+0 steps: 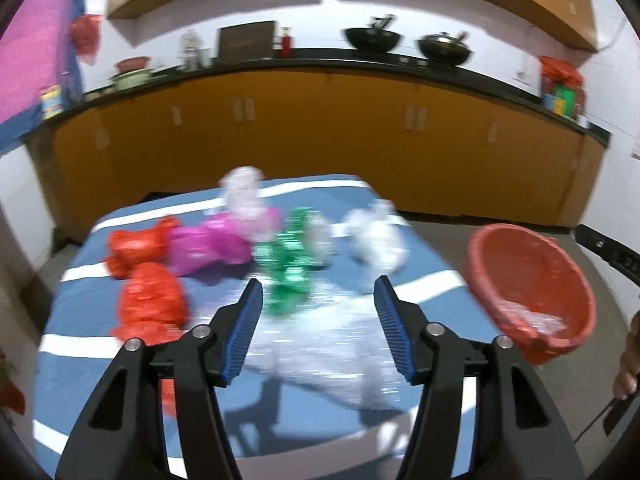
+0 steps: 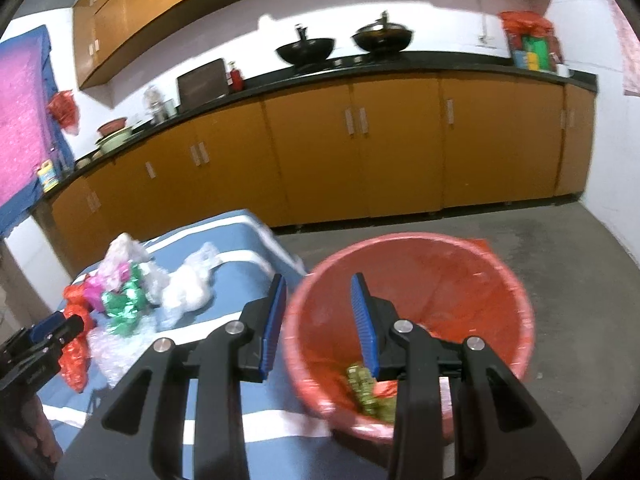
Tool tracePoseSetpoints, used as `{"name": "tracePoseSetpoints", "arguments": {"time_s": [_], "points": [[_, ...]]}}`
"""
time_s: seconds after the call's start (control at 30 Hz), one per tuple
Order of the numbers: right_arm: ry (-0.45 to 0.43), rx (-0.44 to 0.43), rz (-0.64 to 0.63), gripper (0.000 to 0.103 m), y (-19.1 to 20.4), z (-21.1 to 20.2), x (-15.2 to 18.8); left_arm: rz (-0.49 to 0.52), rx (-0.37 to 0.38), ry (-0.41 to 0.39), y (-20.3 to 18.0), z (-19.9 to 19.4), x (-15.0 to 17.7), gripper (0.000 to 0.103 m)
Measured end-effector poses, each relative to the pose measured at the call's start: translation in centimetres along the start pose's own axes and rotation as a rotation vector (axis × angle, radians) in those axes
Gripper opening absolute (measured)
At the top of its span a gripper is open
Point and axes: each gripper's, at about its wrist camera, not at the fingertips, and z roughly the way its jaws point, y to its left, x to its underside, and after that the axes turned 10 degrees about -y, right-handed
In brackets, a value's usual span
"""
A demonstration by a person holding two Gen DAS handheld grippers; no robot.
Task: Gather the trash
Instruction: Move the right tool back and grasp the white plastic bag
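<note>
Left tongs (image 1: pixel 318 284) gape empty over crumpled bags (image 1: pixel 280 256) on the desk (image 1: pixel 80 320); right tongs (image 2: pixel 318 280), parted and empty, above the red bin (image 2: pixel 500 280)

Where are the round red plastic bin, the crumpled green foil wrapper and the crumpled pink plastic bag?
Round red plastic bin (image 2: pixel 500 280): right wrist view, inner wall.
Crumpled green foil wrapper (image 1: pixel 290 276): left wrist view, middle.
Crumpled pink plastic bag (image 1: pixel 208 244): left wrist view, middle.

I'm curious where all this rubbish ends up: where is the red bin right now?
The red bin stands on the floor just off the right edge of the blue striped table; the right gripper hangs over its rim.
</note>
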Motion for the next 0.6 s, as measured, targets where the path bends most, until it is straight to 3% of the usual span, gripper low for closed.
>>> {"name": "tracePoseSetpoints", "arguments": {"time_s": [0.2, 0.3, 0.6], "points": [[0.068, -0.089, -0.03, 0.036, 5.5, 3.0, 0.4, -0.045, -0.129, 0.008, 5.7, 0.4, 0.5, 0.069], [0.103, -0.123, -0.052, 0.042, 8.5, 4.9, 0.9, -0.057, -0.178, 0.014, 8.1, 0.8, 1.0, 0.072], [0.184, -0.171, -0.139, 0.051, 15.4, 10.0, 2.6, -0.091, -0.217, 0.039, 11.9, 1.8, 2.3, 0.076]]}}
